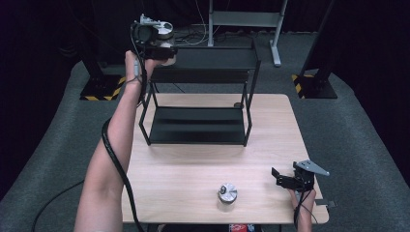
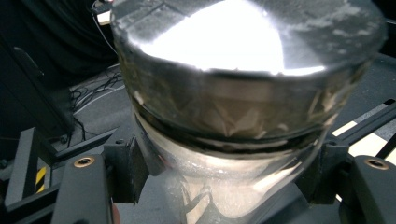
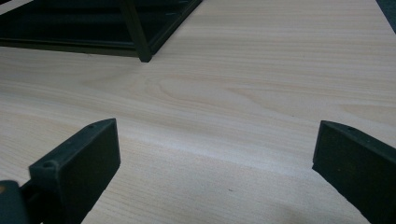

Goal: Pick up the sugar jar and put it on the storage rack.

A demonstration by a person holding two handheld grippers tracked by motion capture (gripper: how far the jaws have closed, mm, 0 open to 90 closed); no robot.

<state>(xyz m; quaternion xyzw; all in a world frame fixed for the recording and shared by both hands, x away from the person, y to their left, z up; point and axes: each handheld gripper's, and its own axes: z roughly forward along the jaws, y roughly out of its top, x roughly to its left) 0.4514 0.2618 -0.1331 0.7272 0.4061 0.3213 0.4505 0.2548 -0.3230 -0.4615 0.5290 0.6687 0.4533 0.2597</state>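
Nearest us, at six o'clock on the table (image 1: 183, 174), one jar (image 1: 227, 194) is waiting while our right gripper (image 1: 283, 178) is idling wide open and empty, and our left gripper (image 1: 159, 50) is clamping a second, probably identical, jar (image 2: 243, 79) over the black rack's (image 1: 198, 125) top shelf at eleven o'clock, so we are seemingly halfway.

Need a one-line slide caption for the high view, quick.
Left hand-held gripper holds a jar at the black shelf's top; right hand-held gripper open near a second jar.
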